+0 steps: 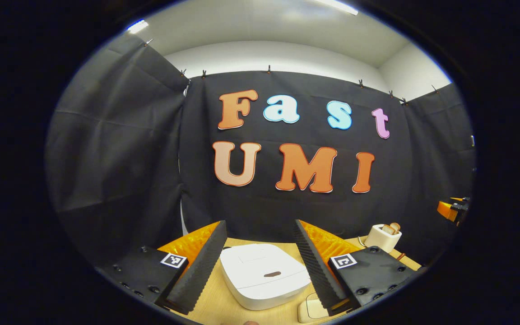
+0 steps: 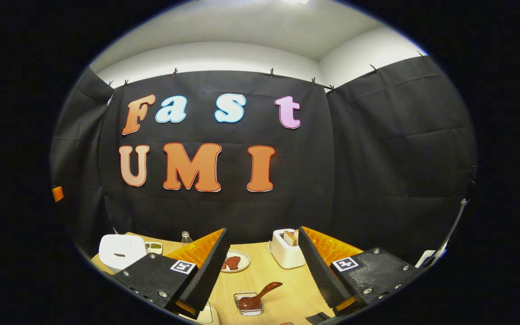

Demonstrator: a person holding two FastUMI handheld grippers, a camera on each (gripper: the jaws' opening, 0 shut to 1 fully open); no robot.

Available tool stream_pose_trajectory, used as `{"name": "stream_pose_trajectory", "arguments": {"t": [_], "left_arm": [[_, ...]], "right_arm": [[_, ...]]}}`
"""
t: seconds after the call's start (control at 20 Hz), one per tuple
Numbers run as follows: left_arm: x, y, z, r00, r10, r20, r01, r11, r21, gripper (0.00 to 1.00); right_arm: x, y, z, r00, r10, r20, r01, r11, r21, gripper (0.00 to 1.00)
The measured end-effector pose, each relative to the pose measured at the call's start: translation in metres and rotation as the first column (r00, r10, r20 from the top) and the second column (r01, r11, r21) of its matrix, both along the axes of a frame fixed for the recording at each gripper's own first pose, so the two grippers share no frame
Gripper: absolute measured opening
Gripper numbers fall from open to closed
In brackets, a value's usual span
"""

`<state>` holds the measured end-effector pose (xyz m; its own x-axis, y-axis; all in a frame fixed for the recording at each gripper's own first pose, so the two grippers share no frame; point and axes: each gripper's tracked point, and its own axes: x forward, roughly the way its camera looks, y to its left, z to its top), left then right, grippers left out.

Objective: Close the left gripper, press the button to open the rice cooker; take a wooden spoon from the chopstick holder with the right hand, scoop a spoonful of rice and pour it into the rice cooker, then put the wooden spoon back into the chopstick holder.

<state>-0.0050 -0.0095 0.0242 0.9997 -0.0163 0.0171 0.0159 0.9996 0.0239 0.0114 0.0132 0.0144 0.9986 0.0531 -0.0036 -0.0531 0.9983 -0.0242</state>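
With the lid of the rice cooker (image 1: 263,275) seen down on the table (image 1: 215,307) and both the left gripper (image 1: 260,266) and right gripper (image 2: 263,266) spread wide, the opening step is judged pending; closure of the left jaws is required first.

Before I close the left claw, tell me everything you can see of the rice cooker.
The rice cooker is a white, squarish, low body with rounded corners, plastic by its look. Its lid is shut and lies flat, with a small dark oval mark near its front edge. It stands on the light wooden table, between the open left claw's fingers, untouched by them.
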Motion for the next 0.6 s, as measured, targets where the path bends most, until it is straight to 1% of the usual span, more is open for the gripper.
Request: {"name": "stream_pose_trajectory", "arguments": {"t": [0.2, 0.4, 0.45, 0.6], "left_arm": [[0.002, -0.002, -0.001, 1.000, -0.006, -0.013, 0.006, 0.999, -0.040, 1.00], [0.005, -0.001, -0.005, 1.000, -0.009, -0.026, 0.008, 0.999, -0.035, 1.00], [0.005, -0.004, -0.006, 0.999, -0.018, -0.027, 0.017, 0.999, -0.036, 0.92], [0.011, -0.004, -0.013, 0.999, -0.022, -0.040, 0.021, 1.000, -0.021, 0.53]], "right_arm": [[0.001, 0.003, -0.005, 1.000, 0.006, -0.013, -0.006, 1.000, -0.012, 0.94], [0.001, 0.002, -0.006, 1.000, 0.001, -0.011, -0.001, 1.000, -0.029, 0.94], [0.000, 0.000, -0.006, 1.000, -0.003, -0.011, 0.002, 1.000, -0.027, 0.94], [0.000, -0.002, -0.010, 1.000, -0.012, -0.022, 0.011, 1.000, -0.017, 0.94]]}}
